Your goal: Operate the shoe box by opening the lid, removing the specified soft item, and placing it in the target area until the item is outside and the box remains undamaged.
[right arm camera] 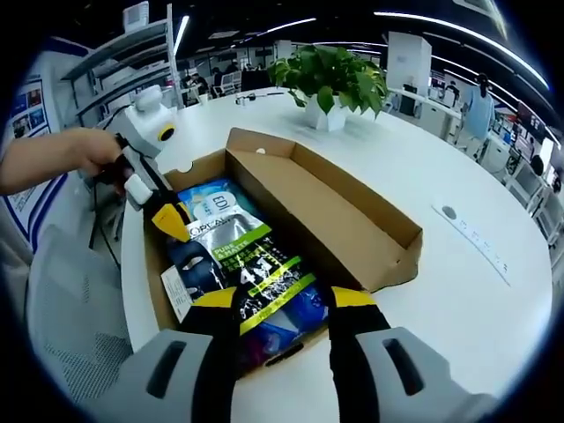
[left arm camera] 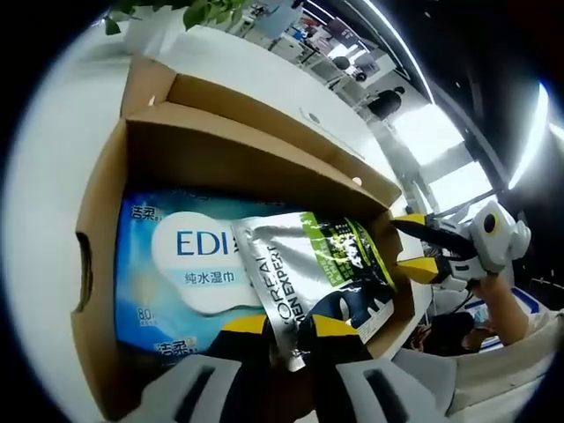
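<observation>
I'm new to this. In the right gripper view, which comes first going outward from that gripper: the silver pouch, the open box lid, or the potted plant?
1. Silver pouch, inside the box, between the right gripper tips.
2. Open box lid, folded back behind the pouch.
3. Potted plant, far across the table.

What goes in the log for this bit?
box: lid open | left gripper: pinching silver pouch | right gripper: open | wipes pack: inside

Lying open on the table, cardboard shoe box (right arm camera: 352, 220); inside, silver-black soft pouch (left arm camera: 313, 269) resting over blue wipes pack (left arm camera: 176, 282).
</observation>
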Demonstrator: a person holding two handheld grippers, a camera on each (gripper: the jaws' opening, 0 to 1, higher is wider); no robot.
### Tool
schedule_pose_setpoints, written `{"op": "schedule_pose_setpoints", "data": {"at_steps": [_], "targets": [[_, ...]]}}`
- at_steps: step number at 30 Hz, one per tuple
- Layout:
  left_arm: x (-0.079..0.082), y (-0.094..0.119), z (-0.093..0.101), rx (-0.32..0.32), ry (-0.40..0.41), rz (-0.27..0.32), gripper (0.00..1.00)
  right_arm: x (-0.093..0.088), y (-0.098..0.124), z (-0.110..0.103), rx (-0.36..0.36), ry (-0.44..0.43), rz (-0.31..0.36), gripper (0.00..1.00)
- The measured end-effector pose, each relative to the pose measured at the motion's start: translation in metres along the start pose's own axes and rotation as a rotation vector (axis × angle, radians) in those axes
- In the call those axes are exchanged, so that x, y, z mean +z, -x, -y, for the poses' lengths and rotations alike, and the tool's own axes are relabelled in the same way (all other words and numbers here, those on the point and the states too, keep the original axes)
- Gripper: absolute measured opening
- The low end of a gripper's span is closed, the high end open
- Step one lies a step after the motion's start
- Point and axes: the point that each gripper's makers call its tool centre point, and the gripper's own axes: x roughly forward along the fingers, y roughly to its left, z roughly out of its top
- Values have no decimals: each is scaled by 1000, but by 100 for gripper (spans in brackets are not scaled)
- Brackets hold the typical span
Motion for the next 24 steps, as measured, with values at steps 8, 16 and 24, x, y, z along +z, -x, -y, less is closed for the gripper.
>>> {"op": "schedule_pose_setpoints", "data": {"at_steps": [8, 16, 24], "targets": [[4, -1, 6, -14, -4, 16, 3, -3, -10, -4, 12, -31, -45, 35], [12, 10, 0, 16, -59, 59, 0, -5, -15, -8, 16, -53, -69, 34], [13, 22, -10, 35, -96, 86, 0, -7, -26, -19, 51, -87, -85, 33]]}}
